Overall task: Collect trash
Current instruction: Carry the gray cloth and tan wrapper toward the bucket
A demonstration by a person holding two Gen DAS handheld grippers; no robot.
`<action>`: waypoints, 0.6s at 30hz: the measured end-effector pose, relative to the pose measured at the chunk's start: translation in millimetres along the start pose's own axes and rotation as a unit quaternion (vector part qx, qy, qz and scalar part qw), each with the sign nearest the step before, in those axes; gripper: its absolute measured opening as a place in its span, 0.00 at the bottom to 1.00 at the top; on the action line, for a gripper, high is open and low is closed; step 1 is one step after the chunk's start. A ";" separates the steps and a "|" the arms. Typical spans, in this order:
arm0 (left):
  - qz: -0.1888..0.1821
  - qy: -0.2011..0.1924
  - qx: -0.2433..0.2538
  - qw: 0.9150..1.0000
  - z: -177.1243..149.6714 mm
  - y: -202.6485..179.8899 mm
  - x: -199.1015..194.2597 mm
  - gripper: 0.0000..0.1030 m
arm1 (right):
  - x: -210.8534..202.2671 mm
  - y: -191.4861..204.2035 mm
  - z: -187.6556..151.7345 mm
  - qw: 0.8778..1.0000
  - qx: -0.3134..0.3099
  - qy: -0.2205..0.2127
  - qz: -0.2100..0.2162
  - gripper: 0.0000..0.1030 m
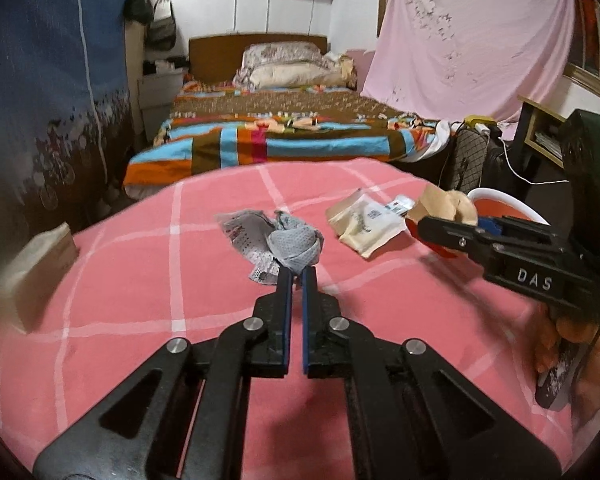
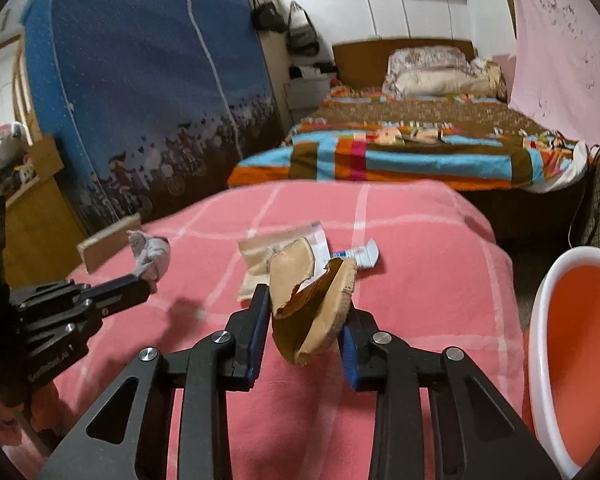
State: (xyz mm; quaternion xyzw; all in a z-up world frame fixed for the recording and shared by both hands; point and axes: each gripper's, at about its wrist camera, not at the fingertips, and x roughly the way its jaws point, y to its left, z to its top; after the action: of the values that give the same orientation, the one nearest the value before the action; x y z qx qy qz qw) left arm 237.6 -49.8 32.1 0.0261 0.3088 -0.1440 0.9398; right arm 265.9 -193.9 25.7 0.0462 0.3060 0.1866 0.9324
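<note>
Your left gripper [image 1: 298, 274] pinches the crumpled grey wrapper [image 1: 290, 246] at its fingertips | right gripper [image 2: 306, 304] clamps the folded cardboard scrap [image 2: 312, 304] between its pads | both seem light (crushable), so hold the folds | bin [image 2: 540, 320] sits right of the right fingers.

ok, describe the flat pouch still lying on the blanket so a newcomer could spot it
Start from the pink checked blanket over the near surface. Toward its far right, left of the orange basin, lies a flat beige pouch with a white label. Unlike the grey crumpled wrapper in the left fingers or the folded brown cardboard in the right, nothing grips it.
</note>
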 end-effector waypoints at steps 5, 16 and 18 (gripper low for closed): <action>0.007 -0.033 0.015 0.999 1.1 -9.2 -16.3 0.00 | -30.7 0.1 -0.6 0.997 0.001 -0.075 -0.004 0.29; 0.000 -0.126 0.025 0.992 19.6 -41.4 -47.3 0.00 | -96.4 -7.1 -5.4 0.974 -0.008 -0.222 -0.046 0.29; -0.002 -0.145 0.032 0.989 23.0 -50.7 -51.0 0.00 | -107.3 -11.0 -6.6 0.968 -0.009 -0.244 -0.067 0.30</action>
State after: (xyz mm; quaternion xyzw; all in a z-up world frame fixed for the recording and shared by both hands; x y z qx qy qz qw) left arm 197.1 -88.5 82.7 0.0345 0.1642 -0.1577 0.9731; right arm 185.8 -244.6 77.5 0.0609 0.0704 0.1093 0.9896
